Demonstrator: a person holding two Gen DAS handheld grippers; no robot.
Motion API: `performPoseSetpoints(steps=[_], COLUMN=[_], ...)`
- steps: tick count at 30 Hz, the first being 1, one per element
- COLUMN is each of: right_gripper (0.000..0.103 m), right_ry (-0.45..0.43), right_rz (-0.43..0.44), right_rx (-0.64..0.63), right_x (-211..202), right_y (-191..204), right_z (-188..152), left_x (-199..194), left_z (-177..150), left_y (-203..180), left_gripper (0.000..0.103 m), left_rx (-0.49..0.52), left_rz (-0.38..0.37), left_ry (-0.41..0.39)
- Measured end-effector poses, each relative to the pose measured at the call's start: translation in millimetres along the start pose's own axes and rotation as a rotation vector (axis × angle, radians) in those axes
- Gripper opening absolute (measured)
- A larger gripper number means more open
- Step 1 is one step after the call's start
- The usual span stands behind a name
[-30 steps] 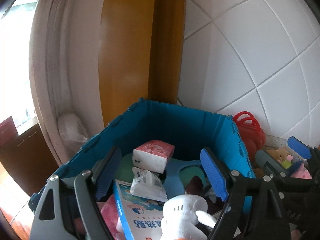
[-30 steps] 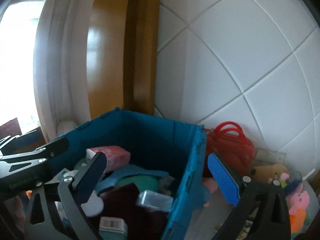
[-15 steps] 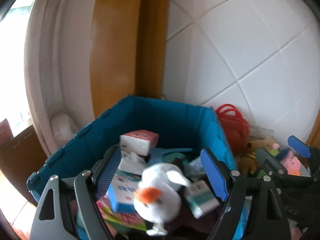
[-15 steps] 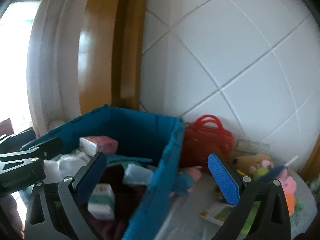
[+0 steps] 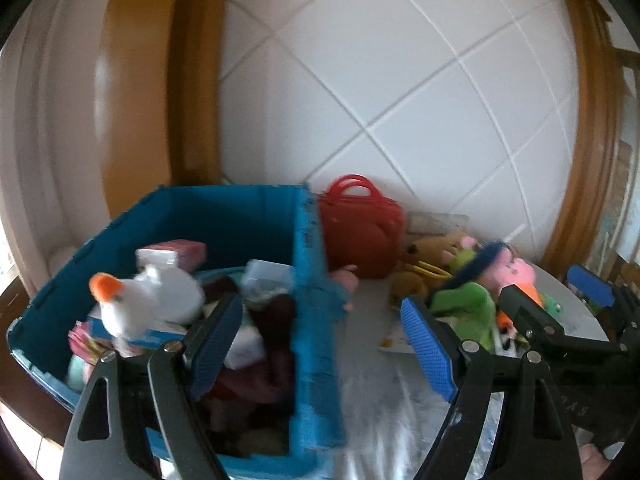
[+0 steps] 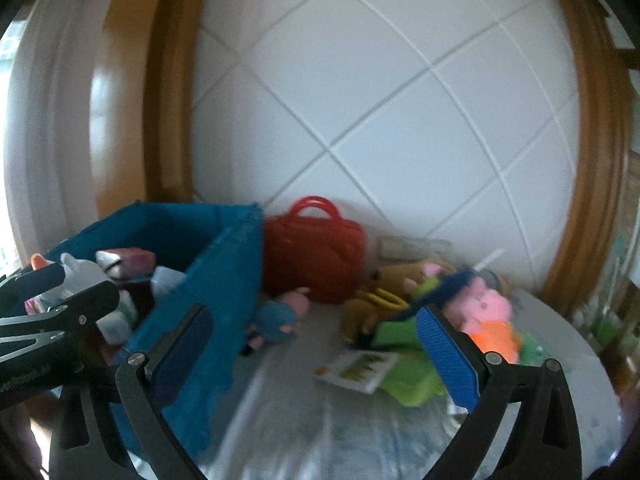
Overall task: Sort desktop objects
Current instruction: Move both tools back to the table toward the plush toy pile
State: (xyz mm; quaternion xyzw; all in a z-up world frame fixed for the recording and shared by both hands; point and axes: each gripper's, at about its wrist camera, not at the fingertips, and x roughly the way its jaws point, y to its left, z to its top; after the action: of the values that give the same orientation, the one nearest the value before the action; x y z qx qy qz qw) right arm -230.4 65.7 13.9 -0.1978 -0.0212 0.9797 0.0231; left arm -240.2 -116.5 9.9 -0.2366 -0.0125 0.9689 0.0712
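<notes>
A blue crate (image 5: 308, 280) (image 6: 224, 280) stands at the left, filled with several items. A white plush with an orange tip (image 5: 152, 300) lies on top of them, beside a pink tissue pack (image 5: 172, 254). My left gripper (image 5: 324, 340) is open and empty over the crate's right wall. My right gripper (image 6: 316, 352) is open and empty over the table between the crate and a pile of plush toys (image 6: 460, 308) (image 5: 480, 280). A small blue-and-pink plush (image 6: 280, 318) lies against the crate.
A red handbag (image 6: 316, 248) (image 5: 360, 232) stands against the tiled wall behind the toys. A green cloth (image 6: 404, 364) and a small booklet (image 6: 356, 368) lie on the grey table (image 6: 320, 432). A wooden door frame rises behind the crate.
The white plush left my left gripper and dropped into the crate. Both grippers swung right, away from the crate toward the toy pile.
</notes>
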Motion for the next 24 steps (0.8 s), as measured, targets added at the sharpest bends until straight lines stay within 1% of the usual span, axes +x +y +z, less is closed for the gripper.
performPoseSetpoints(steps=[3,4,6,7,8,9,10,11,12,13,14,16,19,21,24], right_gripper=[0.103,0.103,0.103,0.103,0.103,0.103,0.103,0.103,0.103,0.103,0.103,0.103,0.103,0.103,0.103], right_ry=[-0.001,0.0,0.006,0.011,0.014,0.023,0.029,0.037,0.046,0.05,0.054,0.062,0.071,0.067,0.061], right_rz=[-0.021,-0.023,-0.026,-0.027,-0.027,-0.024,-0.021,-0.019,-0.025,-0.027,-0.034,-0.057,-0.093,-0.1,-0.119], right_rx=[0.017,0.02,0.025,0.028,0.03,0.038,0.042,0.052,0.062,0.065,0.071,0.08,0.113,0.145,0.176], right_x=[-11,-12,-16,-18,-19,-20,-21,-22,-24,-25,-28,-33,-41,-44,-47], right_y=[-42,-51,-79,-100,-110,-133,-144,-163,-186,-198,-218,-253,-298,-322,-347], right_z=[-11,-12,-20,-25,-28,-34,-36,-41,-47,-50,-56,-66,-77,-81,-87], left_x=[-2,-2,-1,0,1,2,4,3,5,6,7,13,21,27,38], left_z=[-7,-11,-17,-21,-24,-27,-30,-34,-37,-40,-43,-52,-61,-64,-68], left_y=[-38,-56,-80,-96,-109,-123,-141,-155,-173,-188,-200,-231,-259,-273,-290], left_gripper=[0.082,0.082,0.082,0.082,0.082,0.082,0.082,0.082,0.082,0.082,0.082,0.082,0.082,0.082,0.082], left_rx=[0.017,0.022,0.027,0.026,0.026,0.024,0.023,0.026,0.031,0.033,0.034,0.036,0.043,0.057,0.077], left_rz=[-0.018,-0.023,-0.023,-0.021,-0.02,-0.017,-0.014,-0.011,-0.007,-0.008,-0.01,-0.018,-0.026,-0.031,-0.031], left_ry=[0.002,0.005,0.012,0.017,0.021,0.028,0.036,0.04,0.047,0.051,0.057,0.083,0.124,0.141,0.161])
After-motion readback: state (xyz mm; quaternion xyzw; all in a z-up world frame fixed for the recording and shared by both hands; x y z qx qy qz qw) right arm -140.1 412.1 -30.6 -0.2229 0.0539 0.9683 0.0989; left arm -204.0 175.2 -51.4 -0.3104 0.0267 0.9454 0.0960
